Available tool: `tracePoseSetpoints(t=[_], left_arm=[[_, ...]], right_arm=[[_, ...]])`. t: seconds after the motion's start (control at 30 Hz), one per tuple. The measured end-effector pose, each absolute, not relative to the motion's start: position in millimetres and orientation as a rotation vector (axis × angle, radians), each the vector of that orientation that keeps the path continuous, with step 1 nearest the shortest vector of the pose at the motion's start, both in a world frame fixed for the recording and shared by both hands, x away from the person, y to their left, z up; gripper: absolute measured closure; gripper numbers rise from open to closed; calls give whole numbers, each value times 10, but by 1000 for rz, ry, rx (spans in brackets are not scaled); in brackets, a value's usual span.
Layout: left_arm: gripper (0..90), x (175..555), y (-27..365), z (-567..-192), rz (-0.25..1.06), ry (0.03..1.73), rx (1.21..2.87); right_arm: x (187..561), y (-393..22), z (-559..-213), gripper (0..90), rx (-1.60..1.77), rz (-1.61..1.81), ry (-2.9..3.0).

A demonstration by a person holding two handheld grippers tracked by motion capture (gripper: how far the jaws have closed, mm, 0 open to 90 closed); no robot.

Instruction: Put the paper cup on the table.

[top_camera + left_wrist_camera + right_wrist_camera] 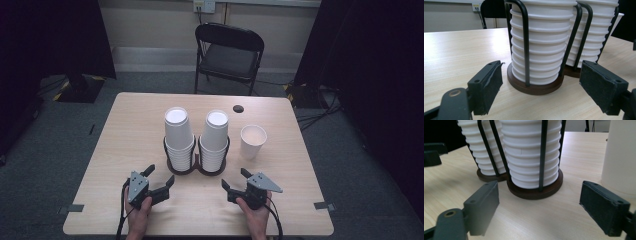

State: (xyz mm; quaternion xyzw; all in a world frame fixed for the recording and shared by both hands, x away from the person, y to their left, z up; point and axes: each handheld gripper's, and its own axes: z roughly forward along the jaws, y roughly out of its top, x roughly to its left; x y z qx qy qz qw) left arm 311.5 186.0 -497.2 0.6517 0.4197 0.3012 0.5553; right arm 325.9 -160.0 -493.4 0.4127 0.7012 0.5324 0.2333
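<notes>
**Both grippers poised before the cup stacks**

Nearest the person, the left gripper (161, 179) and the right gripper (234, 181) rest low over the table (125, 130), each with its jaws spread wide and nothing between them. Just beyond them stands the double holder (196, 167), a dark base with black wire uprights. It carries the left stack of cups (178, 137) and the right stack of cups (215, 139), side by side and upright. The left gripper view faces the left stack (541, 45); the right gripper view faces the right stack (531, 157). A single cup (253, 141) stands by itself just right of the holder.

This looks like the approach step, before any grasp. The next move probably calls for rising to a stack's top cup, since the wire uprights guard the lower ones.
</notes>
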Motion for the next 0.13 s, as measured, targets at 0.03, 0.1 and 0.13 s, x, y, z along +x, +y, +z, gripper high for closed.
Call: tracePoseSetpoints(t=[0.03,0.1,0.13], left_arm=[[182,3115,1859,-4971,711,991,1540],[183,3115,1855,-4970,713,984,1549],[184,3115,1855,-4970,713,984,1549]], right_arm=[[3256,-1598,-4943,144,1144,1452,1923],[3256,-1604,-4943,144,1167,1427,1924],[3255,-1606,-4941,144,1183,1417,1926]])
